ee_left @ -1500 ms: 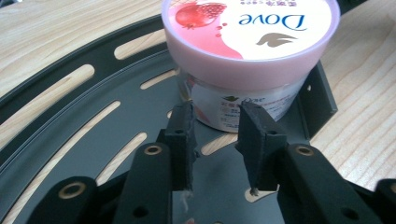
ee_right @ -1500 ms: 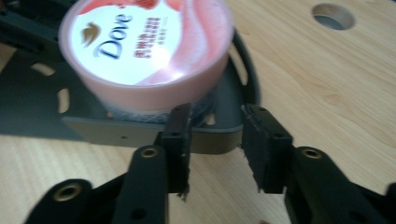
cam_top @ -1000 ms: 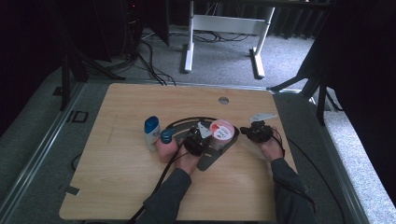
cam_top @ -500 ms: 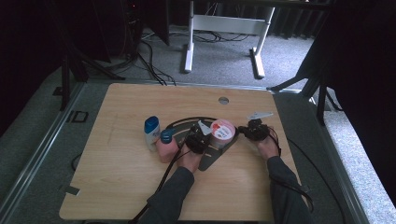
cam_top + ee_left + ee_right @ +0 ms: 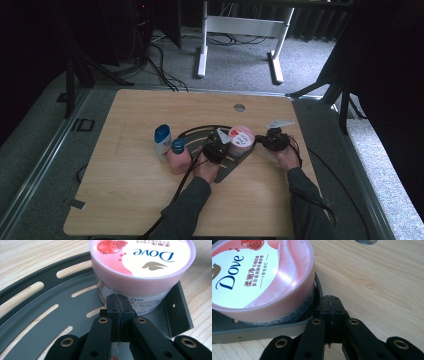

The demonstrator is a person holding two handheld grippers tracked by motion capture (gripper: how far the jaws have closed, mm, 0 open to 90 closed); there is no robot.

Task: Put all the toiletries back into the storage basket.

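Flanking jar [image 5: 241,140]: bottles [image 5: 162,142] left, seemingly clear.

High view dim, surroundings nr black, soft detail; light wooden tabletop [image 5: 130,190] evenly lit; gripper views brighter, sharp; white glare on round pink-lidded plastic Dove tub [image 5: 262,277]; black jaws at btm slightly blurred.

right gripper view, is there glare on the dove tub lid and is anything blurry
Right gripper view: a pale sheen washes the round pink Dove tub lid, print still legible; the shut black right gripper looks sharp. Left gripper view: lid evenly lit, wood behind slightly soft. High view: dim, dark surroundings, small things grainy.
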